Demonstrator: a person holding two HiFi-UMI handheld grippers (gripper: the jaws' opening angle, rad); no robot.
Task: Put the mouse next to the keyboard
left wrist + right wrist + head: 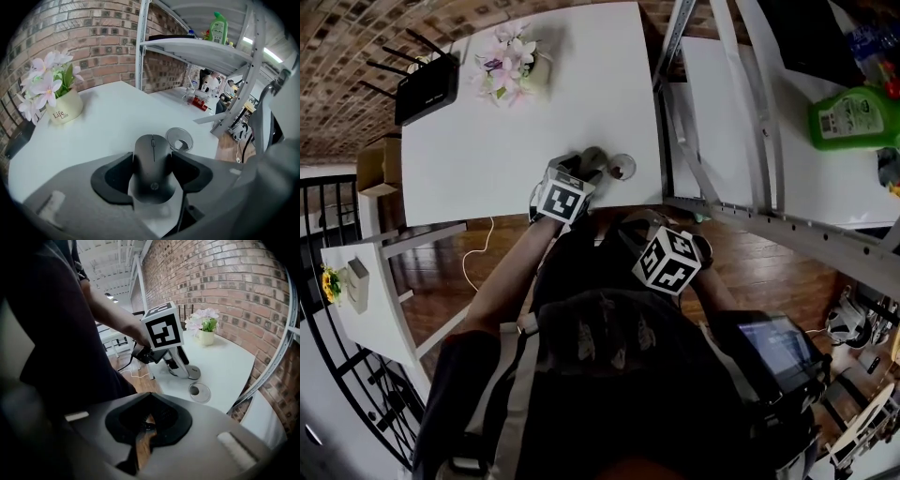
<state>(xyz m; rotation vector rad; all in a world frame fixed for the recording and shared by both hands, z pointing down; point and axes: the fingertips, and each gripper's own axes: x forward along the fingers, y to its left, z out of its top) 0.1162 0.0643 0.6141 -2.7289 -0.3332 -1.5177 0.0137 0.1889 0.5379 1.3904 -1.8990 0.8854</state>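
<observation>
Mouse [152,157], a dark HP model, sat gripped by its sides between the jaws of the left claw [152,171], with its scroll wheel pointing away from the camera. It was over the white desk [108,126], just beside the round cable grommet [179,139] near the desk's front edge. Whether it touched the desktop could not be told. A cream flower pot [64,111] printed "Life", holding pale pink blossoms, stood well apart from the grommet, toward the brick wall [93,42]. A black router [427,89] with antennas lay even farther from the grommet, at the desk's far corner. The right claw [143,425] hung off the desk, on the near side of the grommet, over the wooden floor [787,272]. Its jaws were drawn almost together with nothing between them, and only a thin slit showed the floorboards.
</observation>
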